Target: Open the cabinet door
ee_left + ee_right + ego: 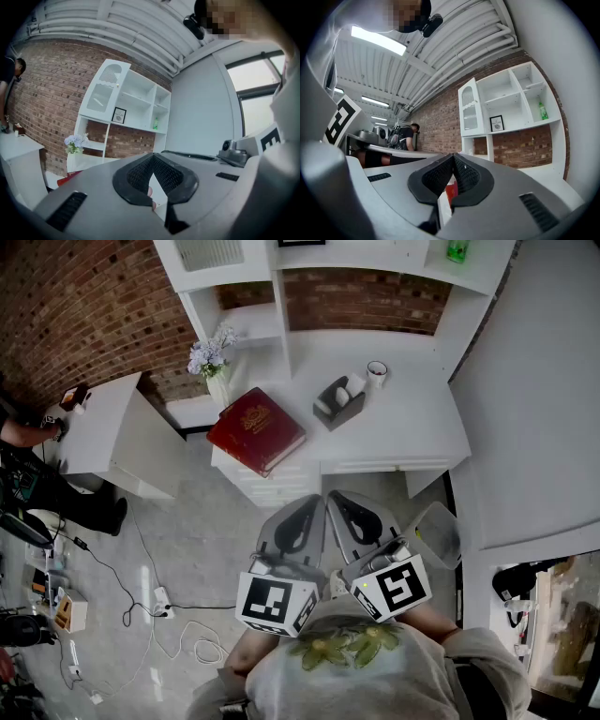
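Observation:
The white shelf unit's cabinet door (208,254), with a ribbed glass pane, is at the upper left of the unit and stands closed; it also shows in the left gripper view (104,91) and the right gripper view (469,110). Both grippers are held side by side close to the person's chest, well short of the desk and far from the door. The left gripper (314,499) (153,157) has its jaws closed tip to tip with nothing between them. The right gripper (335,496) (453,157) is the same, shut and empty.
On the white desk (412,432) lie a red book (256,430), a grey tissue holder (338,402), a cup (376,373) and a vase of flowers (214,357). A white side table (103,427), a person (19,432), floor cables (159,601) and a bin (436,532) surround it.

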